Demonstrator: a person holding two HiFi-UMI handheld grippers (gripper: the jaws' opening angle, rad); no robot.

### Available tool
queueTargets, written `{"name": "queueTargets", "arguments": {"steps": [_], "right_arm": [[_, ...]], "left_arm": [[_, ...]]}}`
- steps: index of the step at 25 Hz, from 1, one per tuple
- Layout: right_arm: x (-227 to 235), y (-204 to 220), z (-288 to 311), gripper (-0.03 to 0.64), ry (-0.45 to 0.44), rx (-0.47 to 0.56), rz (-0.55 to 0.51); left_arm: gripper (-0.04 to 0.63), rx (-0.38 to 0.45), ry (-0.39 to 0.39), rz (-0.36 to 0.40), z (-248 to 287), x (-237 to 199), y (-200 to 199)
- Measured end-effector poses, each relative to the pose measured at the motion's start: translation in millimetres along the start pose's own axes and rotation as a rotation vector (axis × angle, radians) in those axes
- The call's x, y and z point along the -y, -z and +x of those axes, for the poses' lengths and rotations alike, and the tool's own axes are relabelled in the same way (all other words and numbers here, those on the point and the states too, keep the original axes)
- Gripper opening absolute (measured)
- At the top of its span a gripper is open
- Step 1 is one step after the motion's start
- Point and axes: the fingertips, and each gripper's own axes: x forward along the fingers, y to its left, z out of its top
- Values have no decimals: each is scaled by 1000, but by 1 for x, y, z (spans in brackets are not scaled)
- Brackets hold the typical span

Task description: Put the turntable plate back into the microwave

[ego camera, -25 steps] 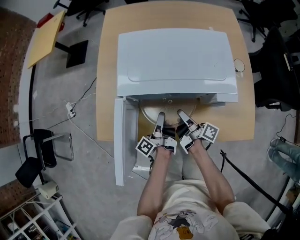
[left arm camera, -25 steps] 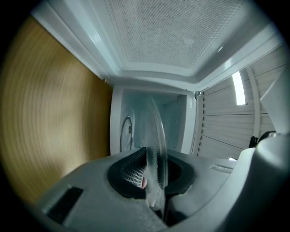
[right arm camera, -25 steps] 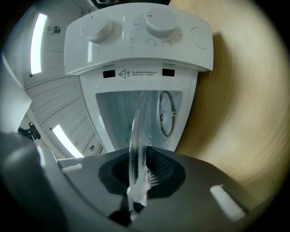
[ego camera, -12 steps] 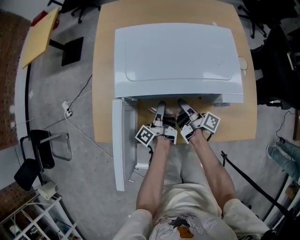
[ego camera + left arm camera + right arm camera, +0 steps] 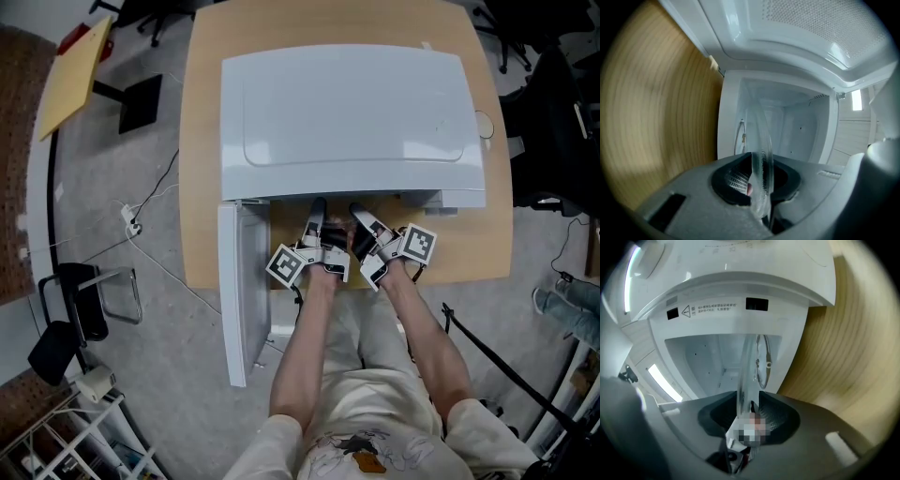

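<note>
A person's two grippers met at the mouth of a white microwave (image 5: 347,112) standing on a wooden table (image 5: 487,244), its door (image 5: 239,291) swung wide to the person's left; the left gripper (image 5: 316,214) had its jaws clamped on the near rim of the clear glass turntable plate (image 5: 761,154), both pads pressed against the glass; the right gripper (image 5: 361,220), just beside it, had just been opening its jaws, and the same rim stood between them with a gap at each pad (image 5: 776,420); the plate reached from the grippers into the white cavity (image 5: 787,126), seen edge-on in both gripper views; whether it rested on the cavity floor could not be told; from the head view the microwave's top hid nearly all of it.
</note>
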Motion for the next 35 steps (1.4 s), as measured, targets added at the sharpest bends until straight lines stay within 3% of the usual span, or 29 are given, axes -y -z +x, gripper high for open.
{"name": "queueTargets", "arguments": {"steps": [7,12,15,17,22,27,35], "right_arm": [[-3,13,2,69,-5,-70,-53],[-5,7,5,61,-14,1,8],[-5,-1,6,60,-9,44,3],[-4,-7,8,61,-6,61,3],[2,-18,18,57,4,84,20],[5,-22,17,52,20,94,24],[5,-22,14,84,69,37,0]], "left_arm": [[31,-13,-2,22,4,0,-2],[46,-24,26,-3,8,4,-4],[132,-45,59,-61,9,9,-4],[131,-49,40,-74,1,7,-1],[71,-58,-15,15,-23,5,8],[74,-78,-24,34,-12,7,17],[35,-84,-122,100,9,-11,6]]}}
